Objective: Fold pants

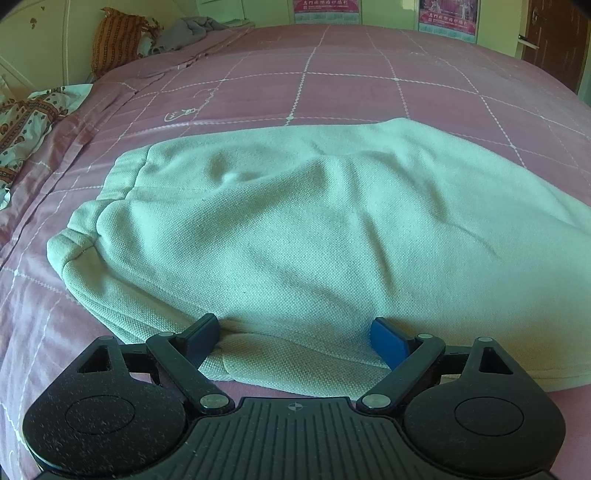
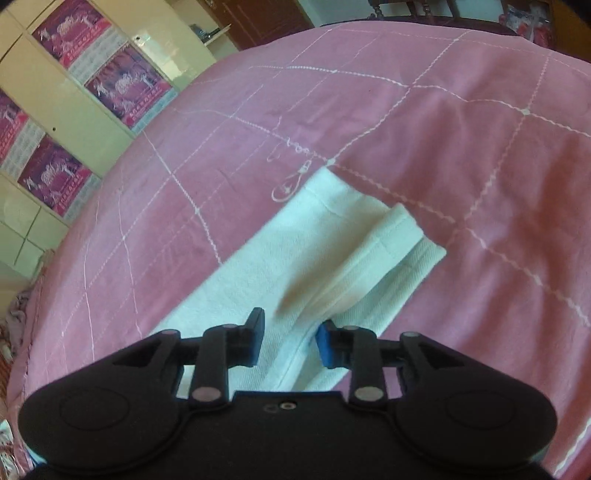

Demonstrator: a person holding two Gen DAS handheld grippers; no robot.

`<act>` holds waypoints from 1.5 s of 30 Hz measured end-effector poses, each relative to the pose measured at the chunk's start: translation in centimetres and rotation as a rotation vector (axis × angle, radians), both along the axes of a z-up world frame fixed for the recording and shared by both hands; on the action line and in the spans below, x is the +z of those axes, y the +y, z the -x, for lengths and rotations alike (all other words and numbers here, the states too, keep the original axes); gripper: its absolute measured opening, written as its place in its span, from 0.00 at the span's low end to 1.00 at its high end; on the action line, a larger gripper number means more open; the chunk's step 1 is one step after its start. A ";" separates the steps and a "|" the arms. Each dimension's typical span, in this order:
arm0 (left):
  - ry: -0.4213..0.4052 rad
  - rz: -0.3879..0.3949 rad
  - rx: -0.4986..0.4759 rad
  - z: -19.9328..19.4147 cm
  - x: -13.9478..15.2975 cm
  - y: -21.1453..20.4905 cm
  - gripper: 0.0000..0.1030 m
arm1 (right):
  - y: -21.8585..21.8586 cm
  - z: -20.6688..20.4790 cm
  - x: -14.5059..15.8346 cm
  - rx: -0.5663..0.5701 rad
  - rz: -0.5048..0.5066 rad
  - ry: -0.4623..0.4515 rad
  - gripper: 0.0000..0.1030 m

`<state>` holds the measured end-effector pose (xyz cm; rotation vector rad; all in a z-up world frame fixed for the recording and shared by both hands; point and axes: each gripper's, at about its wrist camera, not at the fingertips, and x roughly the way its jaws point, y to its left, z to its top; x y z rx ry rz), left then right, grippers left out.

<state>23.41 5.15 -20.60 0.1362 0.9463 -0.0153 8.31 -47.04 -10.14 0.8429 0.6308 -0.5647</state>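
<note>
Pale mint-white pants [image 1: 295,229] lie on the pink checked bedspread [image 1: 332,74], waistband end at the left. My left gripper [image 1: 295,338] is open, its blue-padded fingers spread wide at the near edge of the pants, with fabric between them. In the right wrist view the leg ends of the pants [image 2: 332,251] lie stacked, cuffs pointing away. My right gripper [image 2: 290,341] is open just above the legs, fabric showing between its fingers, nothing clamped.
Patterned pillows [image 1: 114,40] and a grey crumpled cloth [image 1: 192,31] lie at the bed's far left. A patterned blanket [image 1: 26,125] hangs at the left edge. Cupboards with pink posters [image 2: 55,173] stand beyond the bed. A brown door [image 1: 554,40] is at the right.
</note>
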 end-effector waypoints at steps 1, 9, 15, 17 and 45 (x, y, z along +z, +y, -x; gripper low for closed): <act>-0.001 -0.001 0.001 0.0 0.0 0.0 0.87 | -0.4 -0.3 -0.2 -0.002 -0.002 0.012 0.30; -0.002 -0.008 -0.003 0.1 -0.1 0.0 0.87 | 1.8 -4.8 6.7 0.074 0.146 -0.133 0.05; -0.013 -0.014 -0.001 0.4 -0.1 -0.1 0.88 | 2.5 -4.1 12.0 0.095 0.284 -0.296 0.04; -0.017 -0.021 -0.004 0.6 -0.1 -0.2 0.88 | 0.2 -3.8 6.4 0.025 0.209 -0.102 0.04; -0.023 -0.025 -0.015 0.6 0.0 -0.4 0.88 | -1.3 -0.1 -0.6 0.049 0.204 0.191 0.15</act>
